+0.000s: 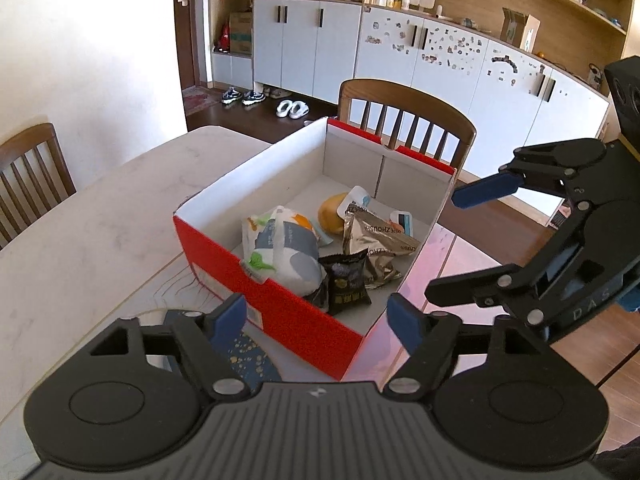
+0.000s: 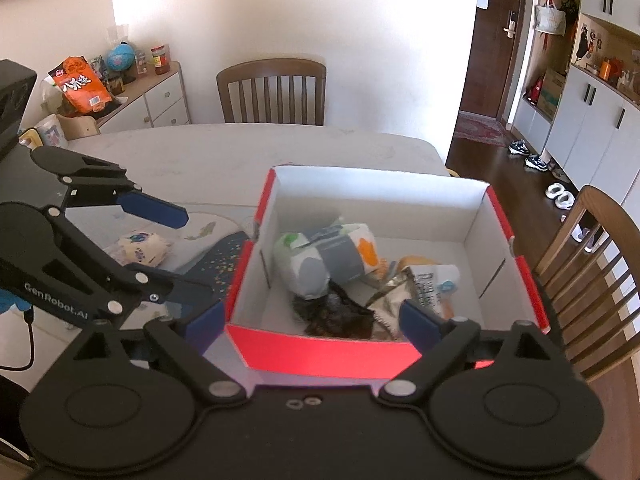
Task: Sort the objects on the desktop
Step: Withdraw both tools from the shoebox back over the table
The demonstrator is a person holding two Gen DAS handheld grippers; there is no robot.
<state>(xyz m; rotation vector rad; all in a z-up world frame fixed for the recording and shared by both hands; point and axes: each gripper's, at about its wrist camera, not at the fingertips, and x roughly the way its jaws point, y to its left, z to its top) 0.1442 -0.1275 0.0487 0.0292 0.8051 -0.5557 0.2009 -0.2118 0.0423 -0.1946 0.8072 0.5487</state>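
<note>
The left gripper (image 1: 318, 320) hangs with its jaws spread and nothing between them, just before the near wall of the red box (image 1: 280, 308). The right gripper (image 2: 312, 320) is likewise agape and empty at the box's other side. Inside the box lie a white patterned pack (image 1: 280, 252), a black packet (image 1: 346, 280), a silver packet (image 1: 374, 236) and what may be a bun (image 1: 332, 212). Left of the box, a small wrapped snack (image 2: 140, 248) sits on the table (image 2: 240, 148).

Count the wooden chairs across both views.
2 for certain. One chair is at the table's far side, the other chair just behind the red box. More may sit out of frame.
</note>
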